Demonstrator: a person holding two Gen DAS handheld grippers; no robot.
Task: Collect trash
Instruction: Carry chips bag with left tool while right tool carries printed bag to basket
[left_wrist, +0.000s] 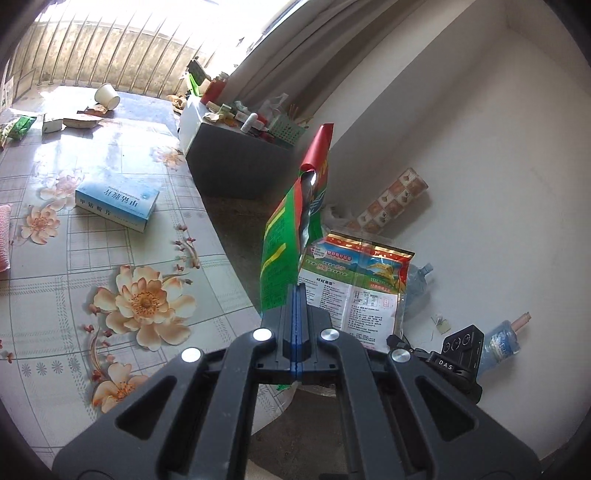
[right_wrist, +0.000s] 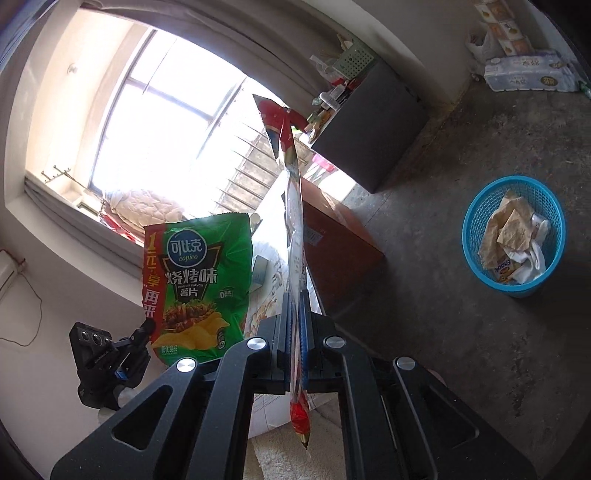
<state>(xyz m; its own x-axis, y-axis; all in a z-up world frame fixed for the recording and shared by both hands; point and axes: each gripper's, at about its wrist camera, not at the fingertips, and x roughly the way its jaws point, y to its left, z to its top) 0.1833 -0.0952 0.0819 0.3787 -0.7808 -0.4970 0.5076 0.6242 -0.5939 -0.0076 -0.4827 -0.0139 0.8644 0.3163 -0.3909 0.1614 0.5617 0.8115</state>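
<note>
Clamping the green chip bag (left_wrist: 284, 240), the left hand-held gripper (left_wrist: 297, 295) is waiting while the right hand-held gripper (right_wrist: 294, 299), pinching a white wrapper (right_wrist: 293, 206), is nearer the blue basket (right_wrist: 476, 236) lying to its right on the floor.

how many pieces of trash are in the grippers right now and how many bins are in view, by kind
green chip bag, in the left gripper: 1
white rice-cracker bag, in the right gripper: 1
blue basket on the floor, already holding trash: 1
total: 3
</note>
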